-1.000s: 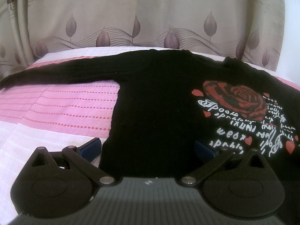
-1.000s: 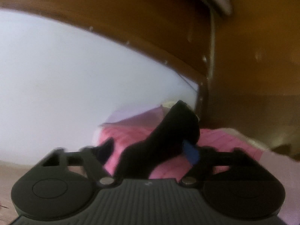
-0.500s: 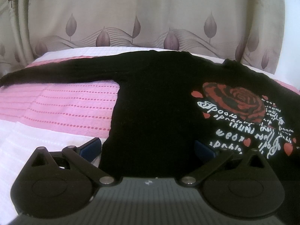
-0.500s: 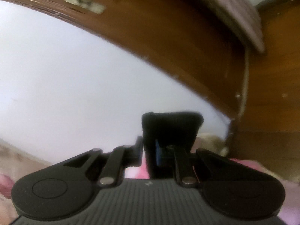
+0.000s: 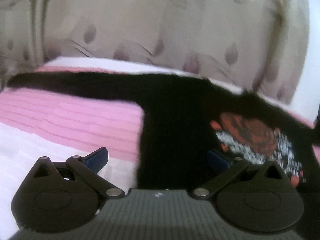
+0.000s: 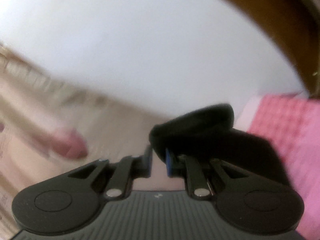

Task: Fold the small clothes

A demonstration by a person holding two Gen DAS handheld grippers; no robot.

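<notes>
A small black long-sleeved top (image 5: 176, 120) with a red rose print (image 5: 250, 136) lies spread on the pink and white bed cover (image 5: 70, 124). One sleeve (image 5: 80, 84) stretches out flat to the left. My left gripper (image 5: 158, 158) is open and empty, hovering over the top's near hem. My right gripper (image 6: 159, 160) is shut on the end of the other black sleeve (image 6: 196, 124), lifted off the bed; the cloth bunches above the blue pads and drapes over the right finger.
A beige curtain (image 5: 160, 30) with leaf motifs hangs right behind the bed. In the right wrist view a white wall (image 6: 140, 40), a brown wooden frame (image 6: 280, 20) and the pink cover (image 6: 290, 130) show. Both views are blurred.
My right gripper, shut on the sleeve end, has swung with it towards the curtain side. My left gripper has drawn back and tilted a little; the top now looks smaller and blurred.
</notes>
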